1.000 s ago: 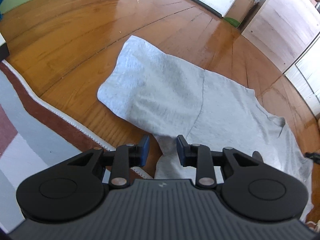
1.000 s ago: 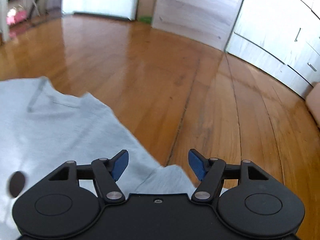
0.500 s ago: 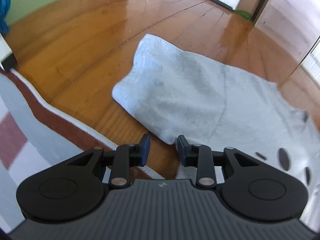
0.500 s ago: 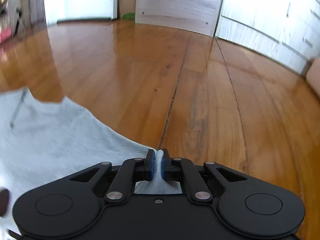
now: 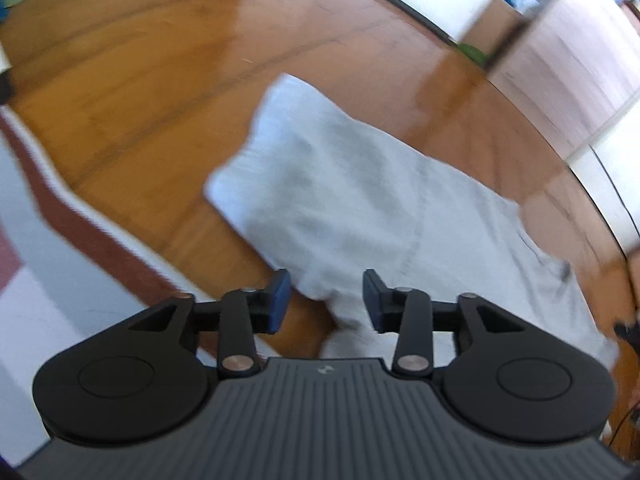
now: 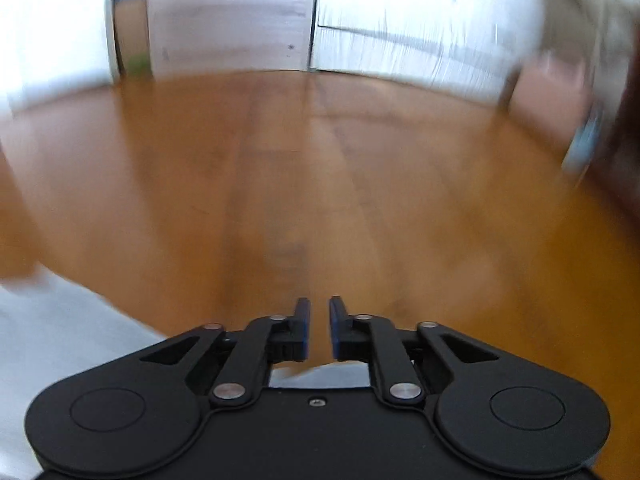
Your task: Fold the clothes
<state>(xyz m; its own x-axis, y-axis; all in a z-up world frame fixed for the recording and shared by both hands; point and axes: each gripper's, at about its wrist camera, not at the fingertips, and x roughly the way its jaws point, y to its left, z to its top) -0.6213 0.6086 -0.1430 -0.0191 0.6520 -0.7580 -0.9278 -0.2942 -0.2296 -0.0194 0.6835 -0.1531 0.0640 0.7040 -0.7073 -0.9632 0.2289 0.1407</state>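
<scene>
My left hand-held gripper is spread wide, its 2 blue pads well apart, and nothing sits clamped between them. It hovers over the near edge of the grey garment, which lies spread on the wooden floor; a bulge of the cloth shows in the gap between the pads, but I cannot tell whether either pad touches it. The garment runs away from me toward the right, with a seam across its middle and a folded end pointing to the far left. Just beside it on my left lies a rug with a dark red border and pale stripes.

My right hand-held gripper has its pads drawn near each other with a narrow slit left between them, and that slit shows only floor, no cloth pinched. A corner of the grey garment lies on the floor to its lower left, and a strip of it shows under the gripper body. This view is blurred; white cabinets stand at the far wall
</scene>
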